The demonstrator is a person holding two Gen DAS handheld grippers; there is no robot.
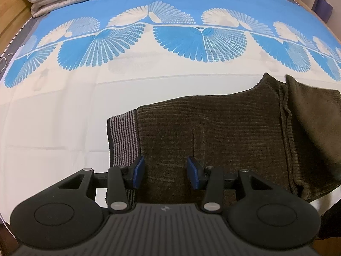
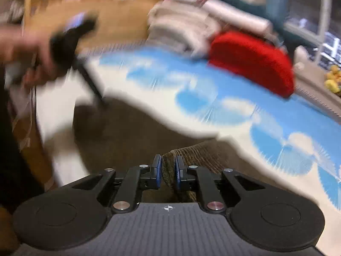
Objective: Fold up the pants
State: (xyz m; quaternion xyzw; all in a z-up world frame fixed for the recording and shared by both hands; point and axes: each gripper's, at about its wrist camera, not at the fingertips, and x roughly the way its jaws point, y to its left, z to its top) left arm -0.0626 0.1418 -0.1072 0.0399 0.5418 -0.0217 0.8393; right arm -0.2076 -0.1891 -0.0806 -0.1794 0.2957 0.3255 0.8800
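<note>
1. Fingers first: my right gripper (image 2: 168, 166) is clamped on a raised ridge of the olive corduroy pants (image 2: 132, 125); its blue pads (image 2: 158, 166) pinch the fabric. My left gripper (image 1: 165, 170) stands about half open over the pants (image 1: 202, 132), just beside the striped waistband (image 1: 122, 136), nothing pinched; whether the tips touch the cloth I can't tell.
2. Pants lie on the blue-and-white bedsheet (image 1: 64, 111), already folded over at the right end.
3. Handling, my guess: soft, limp, fairly thick cord with good friction. It'll sag, so grab edges or fold corners, all layers at once.
4. Left view only: sharp waistband stripes, fold layers. Right view only, and blurred: the person's hand (image 2: 32, 49) on the left gripper, the red cushion (image 2: 253, 64) seen whole, and the room beyond.
</note>
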